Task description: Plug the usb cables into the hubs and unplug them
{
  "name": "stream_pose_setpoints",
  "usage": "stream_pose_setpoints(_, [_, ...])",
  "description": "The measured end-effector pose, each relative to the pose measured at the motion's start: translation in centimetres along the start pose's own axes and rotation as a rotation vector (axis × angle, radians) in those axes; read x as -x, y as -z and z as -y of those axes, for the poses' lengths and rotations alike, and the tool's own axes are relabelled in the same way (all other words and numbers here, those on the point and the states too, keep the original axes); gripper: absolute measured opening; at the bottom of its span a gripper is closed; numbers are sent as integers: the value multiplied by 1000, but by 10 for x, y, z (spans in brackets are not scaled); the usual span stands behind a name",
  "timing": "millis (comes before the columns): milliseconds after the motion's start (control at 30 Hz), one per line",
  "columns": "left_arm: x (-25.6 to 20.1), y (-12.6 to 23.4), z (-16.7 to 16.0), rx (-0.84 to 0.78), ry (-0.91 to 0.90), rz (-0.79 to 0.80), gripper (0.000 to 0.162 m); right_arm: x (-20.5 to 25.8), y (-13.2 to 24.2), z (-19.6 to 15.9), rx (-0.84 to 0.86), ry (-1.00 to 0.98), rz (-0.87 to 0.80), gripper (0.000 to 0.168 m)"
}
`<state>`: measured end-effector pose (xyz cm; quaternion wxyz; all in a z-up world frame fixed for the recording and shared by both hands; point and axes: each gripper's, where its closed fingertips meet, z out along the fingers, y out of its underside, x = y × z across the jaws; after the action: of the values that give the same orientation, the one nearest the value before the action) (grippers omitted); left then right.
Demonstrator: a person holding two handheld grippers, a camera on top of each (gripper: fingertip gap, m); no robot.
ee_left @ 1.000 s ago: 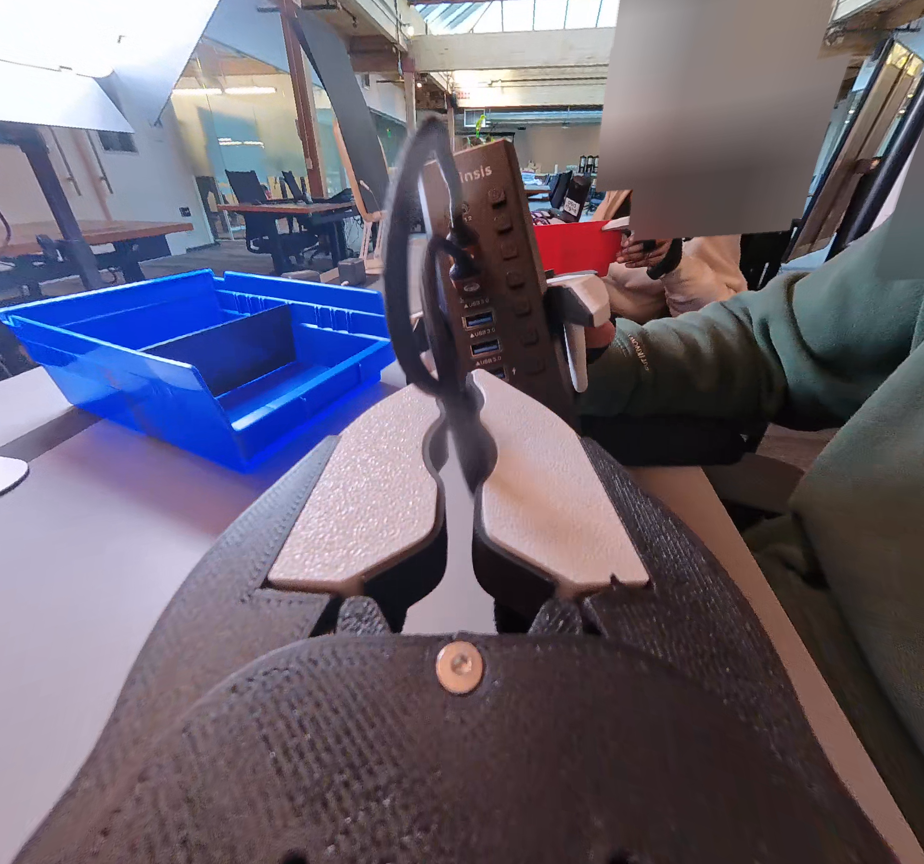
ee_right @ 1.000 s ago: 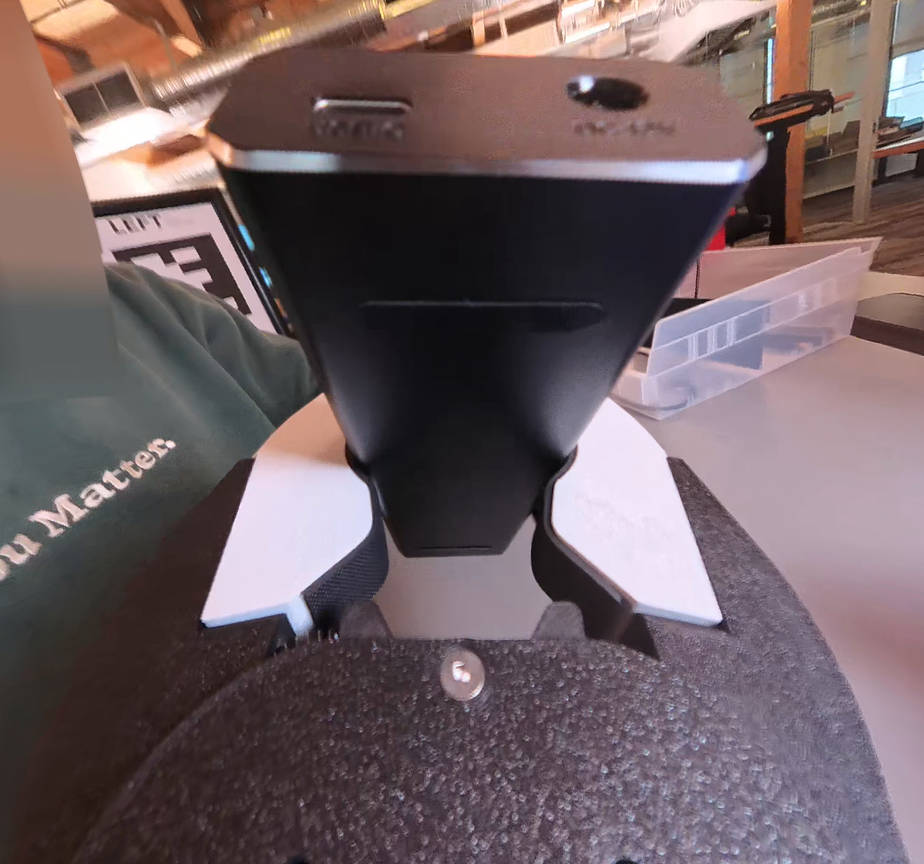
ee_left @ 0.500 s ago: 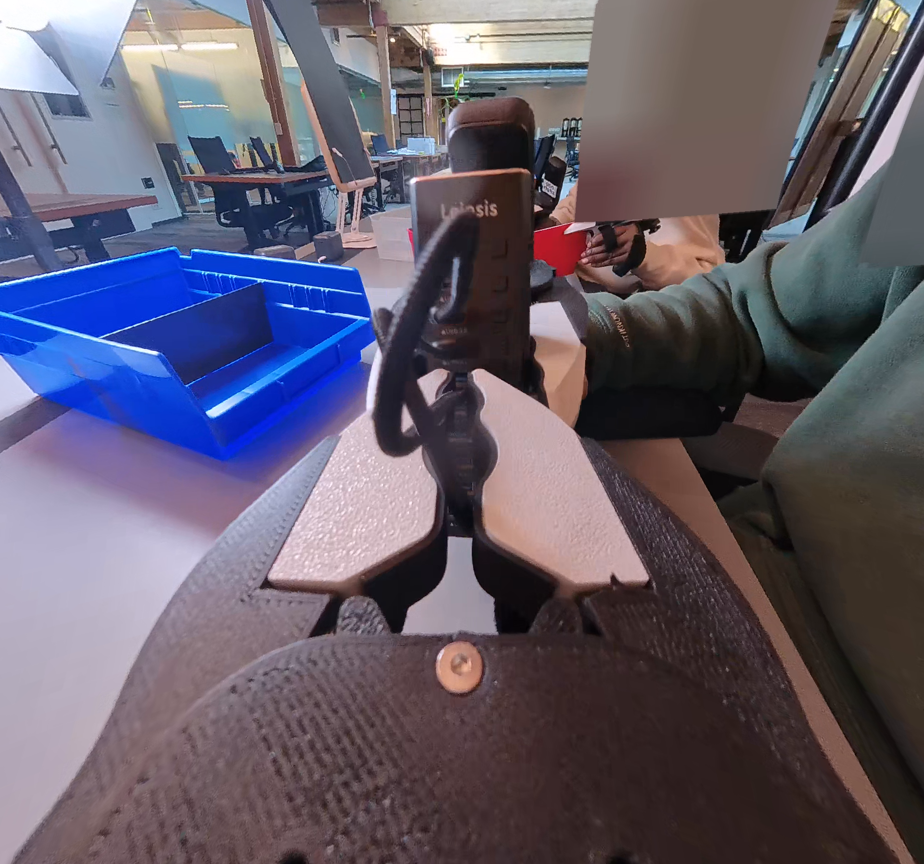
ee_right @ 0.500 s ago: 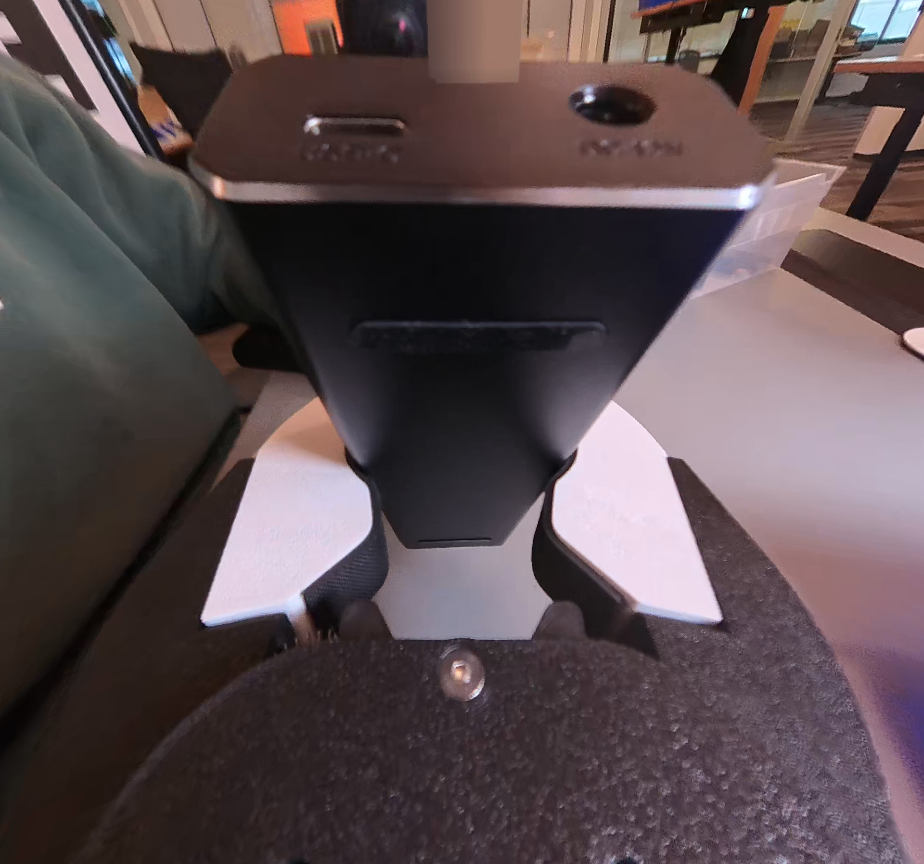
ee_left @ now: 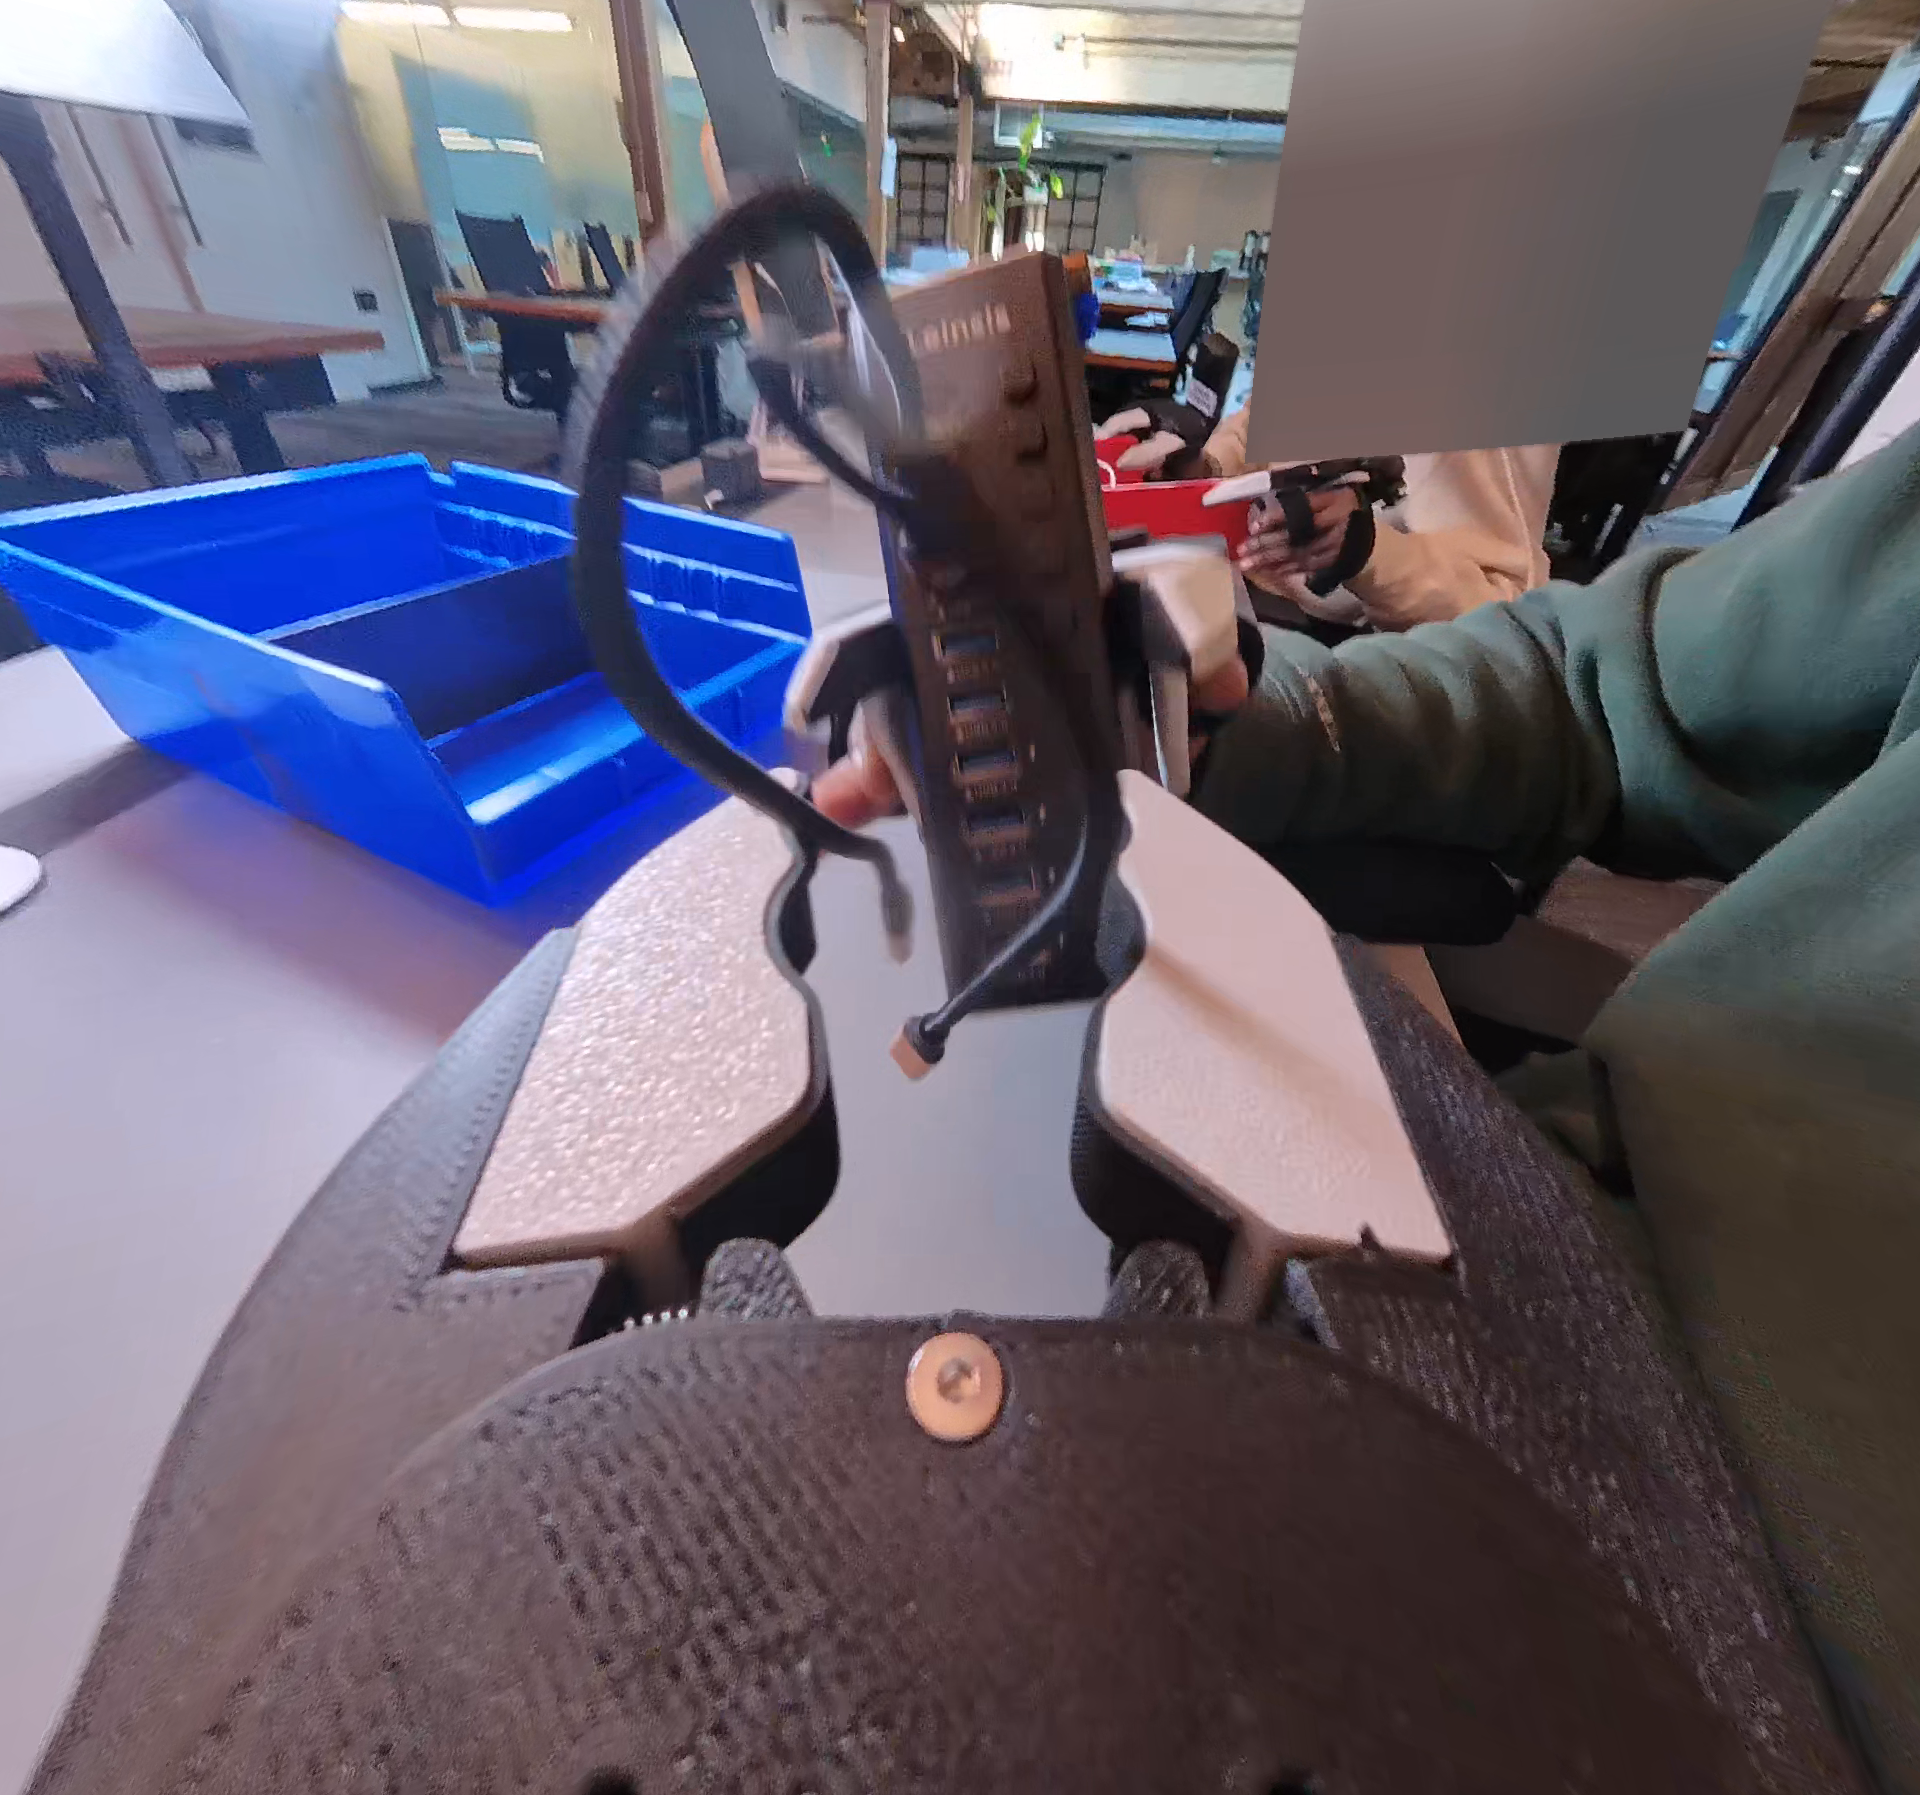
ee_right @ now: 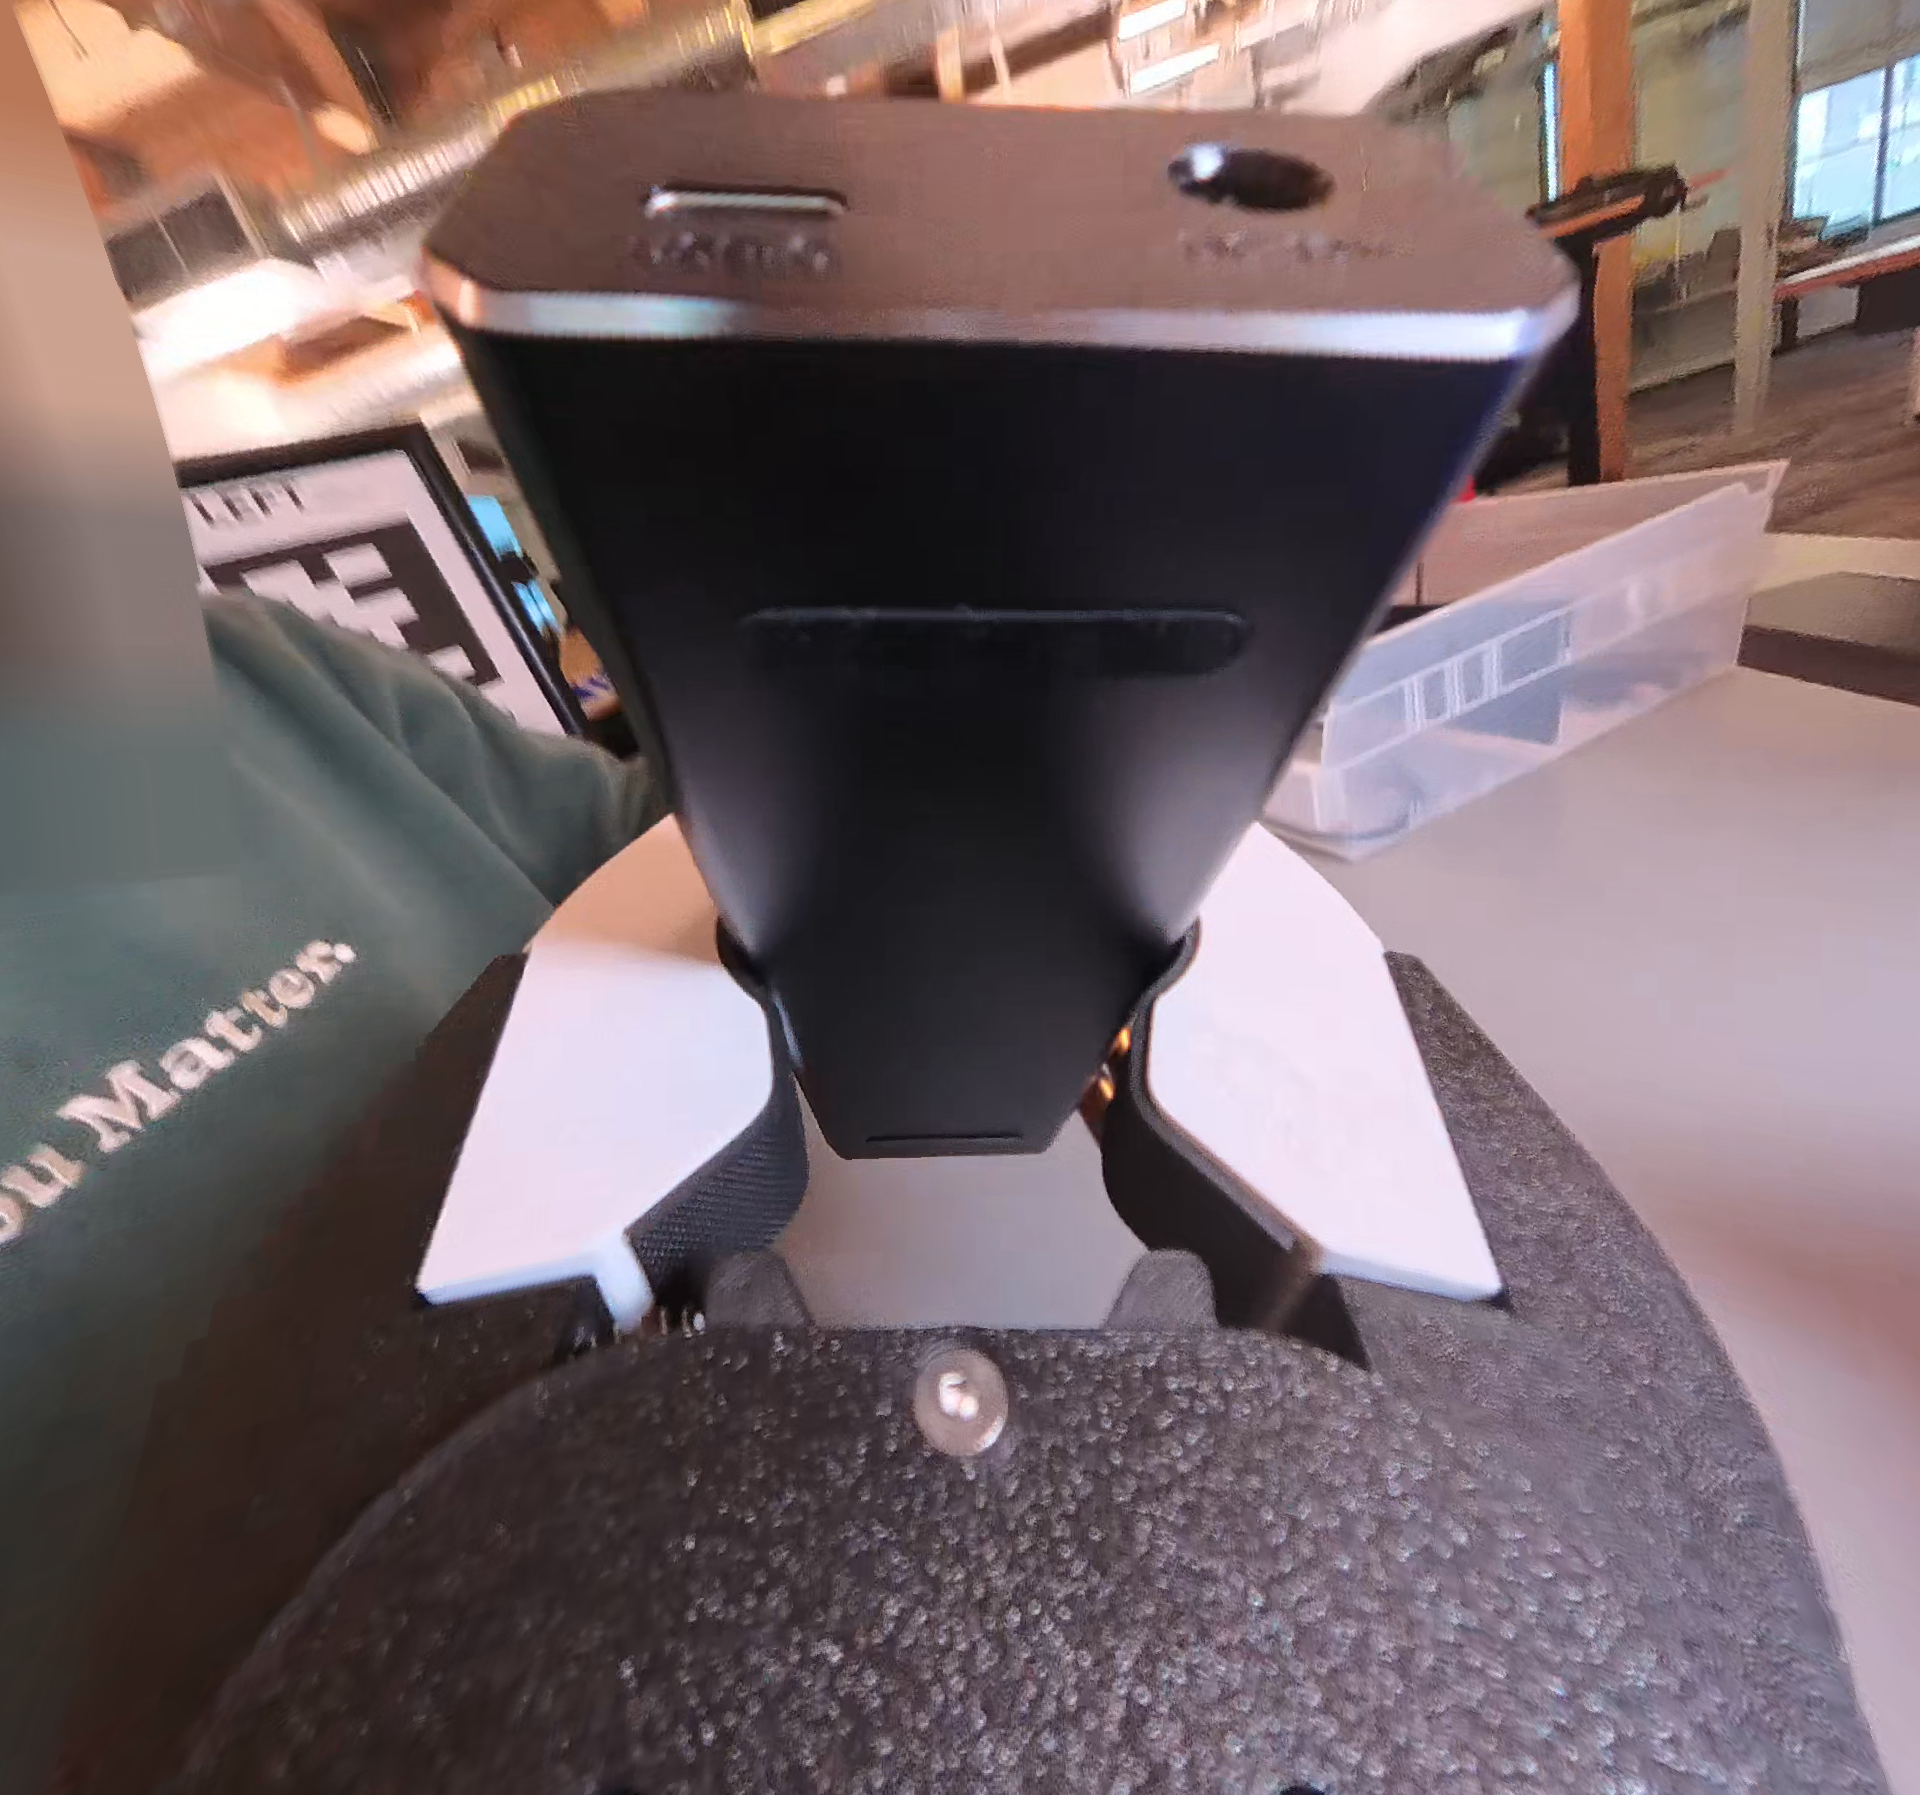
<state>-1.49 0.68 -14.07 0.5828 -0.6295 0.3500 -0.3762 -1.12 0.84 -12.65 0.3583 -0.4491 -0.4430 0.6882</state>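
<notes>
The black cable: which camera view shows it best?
The left wrist view. There the black cable loops up beside the hub, with one loose end hanging between the open left gripper fingers. The right wrist view shows only the hub's back, no cable.

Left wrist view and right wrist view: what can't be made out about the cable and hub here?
- Left wrist view: motion blur hides whether the black cable is plugged into the hub.
- Right wrist view: only the hub's back and end show; its ports and the cable are hidden.
- The right gripper hides the hub's lower end.
</notes>
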Motion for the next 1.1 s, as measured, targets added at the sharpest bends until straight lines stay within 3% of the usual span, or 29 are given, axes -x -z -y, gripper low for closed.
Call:
stream_pose_setpoints(233, [-21,-22,-49,197,103,-121,100,1,7,24,-186,-7,2,71])
stream_pose_setpoints(333, [-25,-29,-46,165,129,-125,103,1,11,30,-228,8,-4,72])
stream_pose_setpoints(400, [-19,-34,-44,145,124,-91,102,5,8,28,-216,9,19,72])
stream_pose_setpoints(500, [-25,-31,-36,102,84,-142,64,7,1,19,-163,38,20,72])
stream_pose_setpoints(533, [-25,-30,-37,107,67,-137,63,8,1,18,-156,39,23,72])
stream_pose_setpoints(900, [-7,6,-23,156,19,-132,61,-3,12,5,83,99,-57,80])
stream_pose_setpoints(1100, [-1,27,-23,209,-6,-172,61,-12,33,-7,320,267,-143,71])
